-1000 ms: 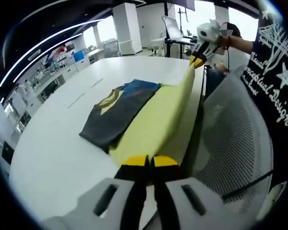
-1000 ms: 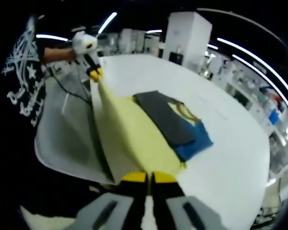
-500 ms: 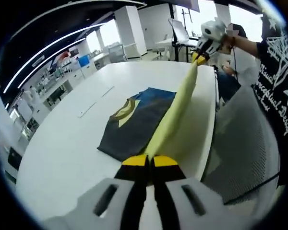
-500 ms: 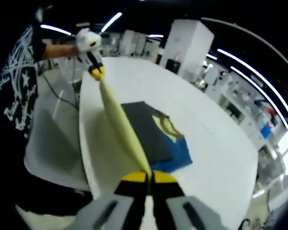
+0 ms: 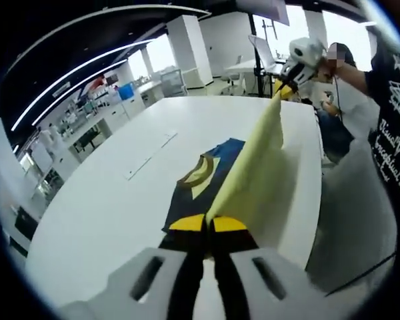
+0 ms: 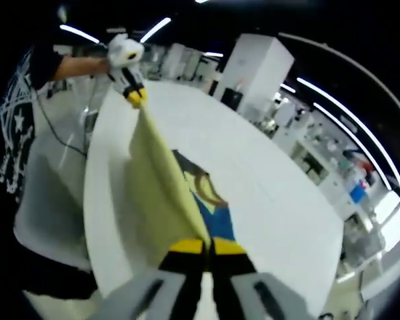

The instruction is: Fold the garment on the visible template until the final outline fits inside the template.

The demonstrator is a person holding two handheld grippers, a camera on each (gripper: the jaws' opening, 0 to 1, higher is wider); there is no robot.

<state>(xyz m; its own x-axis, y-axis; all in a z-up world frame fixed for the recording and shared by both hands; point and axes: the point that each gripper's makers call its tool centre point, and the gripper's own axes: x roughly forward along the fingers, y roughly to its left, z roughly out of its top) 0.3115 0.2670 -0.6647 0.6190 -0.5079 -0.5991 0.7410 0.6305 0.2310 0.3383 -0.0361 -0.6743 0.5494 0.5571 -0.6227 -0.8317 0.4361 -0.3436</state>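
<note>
In the left gripper view, the left gripper (image 5: 207, 224) had its jaws pressed together, pinching one corner of the yellow flap (image 5: 257, 170) of the garment (image 5: 199, 193). The flap rose off the white tabletop (image 5: 120, 200) and stretched away to the right gripper (image 5: 285, 89) at the far right, whose jaws pinched the flap's other corner. Beneath the raised flap, the rest of the garment lay flat on the tabletop, dark with a blue part and a curved yellow-brown collar (image 5: 197, 175). In the right gripper view, the right gripper (image 6: 207, 247) likewise pinched the flap (image 6: 157, 193) with jaws closed on it, and the cloth ran up to the left gripper (image 6: 134, 97) at the far left, held by a hand (image 6: 122, 50). The garment's blue part (image 6: 215, 220) and collar (image 6: 201, 187) showed just right of the flap on the tabletop (image 6: 267, 200). A person in a black printed shirt (image 5: 395, 153) stood at the tabletop's edge.
</note>
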